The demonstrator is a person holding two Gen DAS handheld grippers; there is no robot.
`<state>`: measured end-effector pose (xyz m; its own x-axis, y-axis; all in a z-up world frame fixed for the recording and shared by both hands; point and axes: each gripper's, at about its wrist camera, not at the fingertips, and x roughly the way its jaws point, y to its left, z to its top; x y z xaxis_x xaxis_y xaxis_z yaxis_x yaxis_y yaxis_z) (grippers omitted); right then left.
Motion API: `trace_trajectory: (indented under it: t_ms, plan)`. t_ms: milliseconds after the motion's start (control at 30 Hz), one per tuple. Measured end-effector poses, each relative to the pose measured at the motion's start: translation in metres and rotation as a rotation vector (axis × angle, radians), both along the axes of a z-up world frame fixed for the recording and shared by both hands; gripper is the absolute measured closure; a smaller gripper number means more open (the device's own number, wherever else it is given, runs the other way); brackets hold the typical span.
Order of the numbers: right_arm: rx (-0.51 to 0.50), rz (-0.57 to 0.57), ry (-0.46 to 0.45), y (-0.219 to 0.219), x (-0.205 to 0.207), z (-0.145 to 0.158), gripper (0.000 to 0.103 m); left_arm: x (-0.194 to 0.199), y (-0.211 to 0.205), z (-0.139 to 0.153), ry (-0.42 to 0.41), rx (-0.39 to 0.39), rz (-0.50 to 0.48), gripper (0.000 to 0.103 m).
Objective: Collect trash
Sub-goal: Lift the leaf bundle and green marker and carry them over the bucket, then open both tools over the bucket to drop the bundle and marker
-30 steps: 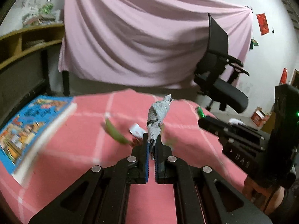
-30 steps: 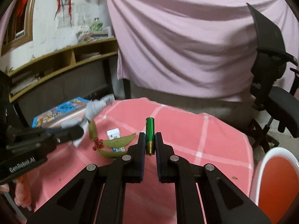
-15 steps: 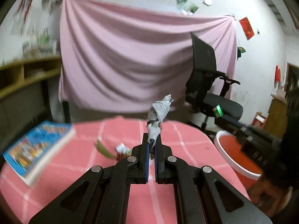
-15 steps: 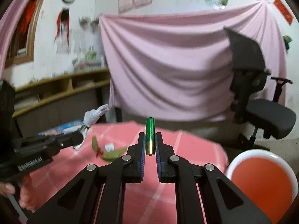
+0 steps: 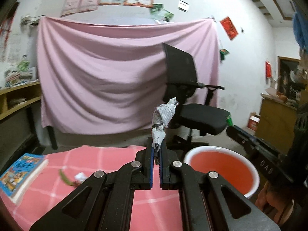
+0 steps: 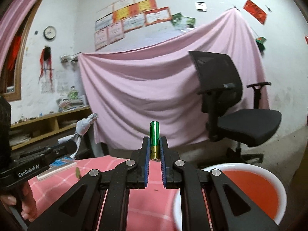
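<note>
My left gripper (image 5: 156, 150) is shut on a twisted grey-white wrapper (image 5: 162, 119), held upright above the pink checked table (image 5: 115, 157). My right gripper (image 6: 155, 144) is shut on a green and gold battery (image 6: 154, 138), also upright. A red bin with a white rim (image 5: 221, 170) stands past the table's right edge; it also shows in the right wrist view (image 6: 250, 188). A green leaf (image 5: 64, 179) and a white scrap (image 5: 80, 176) lie on the table. The left gripper with its wrapper (image 6: 82, 127) shows at the left of the right wrist view.
A blue picture book (image 5: 21, 171) lies at the table's left edge. A black office chair (image 5: 192, 104) stands behind the bin before a pink hanging sheet (image 5: 107, 80). Wooden shelves (image 6: 48, 123) run along the left wall.
Both grippers have risen and swung right, still holding the wrapper and the battery. The table has dropped low in view and the red bin has come close on the right.
</note>
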<state>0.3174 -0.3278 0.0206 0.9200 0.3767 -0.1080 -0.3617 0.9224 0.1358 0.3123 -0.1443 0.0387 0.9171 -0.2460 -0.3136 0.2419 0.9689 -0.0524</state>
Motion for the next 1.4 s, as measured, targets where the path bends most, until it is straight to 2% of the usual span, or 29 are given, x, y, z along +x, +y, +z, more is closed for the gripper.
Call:
trace_trajectory:
  t_ms: [133,267,333,500,633,867,1000,1133,1200,1267,1400]
  plan:
    - [-0.002,-0.047,0.015,-0.029,-0.004,-0.007,0.095,0.01,-0.034,-0.004,0.015,0.021,-0.058,0.1]
    - [0.041,-0.084,0.058,-0.057,0.001,-0.01,0.095,0.02,-0.068,-0.012,0.052,0.034,-0.11,0.1]
    - [0.067,-0.089,0.09,-0.067,0.006,-0.012,0.095,0.027,-0.083,-0.019,0.09,0.034,-0.126,0.1]
    - [0.097,-0.11,0.171,-0.083,0.018,-0.021,0.095,0.045,-0.106,-0.029,0.198,-0.024,-0.155,0.1]
    - [0.103,-0.132,0.234,-0.092,0.025,-0.03,0.095,0.062,-0.124,-0.038,0.272,-0.006,-0.173,0.1]
    - [0.11,-0.174,0.342,-0.102,0.035,-0.043,0.094,0.073,-0.134,-0.051,0.362,0.049,-0.185,0.099]
    - [0.117,-0.19,0.369,-0.107,0.037,-0.046,0.093,0.074,-0.132,-0.06,0.397,0.064,-0.178,0.096]
    - [0.115,-0.192,0.374,-0.108,0.037,-0.046,0.092,0.073,-0.127,-0.063,0.402,0.056,-0.166,0.09]
    - [0.11,-0.188,0.376,-0.107,0.039,-0.046,0.092,0.071,-0.124,-0.062,0.396,0.053,-0.157,0.08]
    - [0.103,-0.185,0.378,-0.106,0.04,-0.046,0.091,0.069,-0.12,-0.061,0.386,0.045,-0.151,0.074]
    - [0.093,-0.181,0.381,-0.103,0.041,-0.045,0.091,0.068,-0.114,-0.057,0.377,0.039,-0.142,0.074]
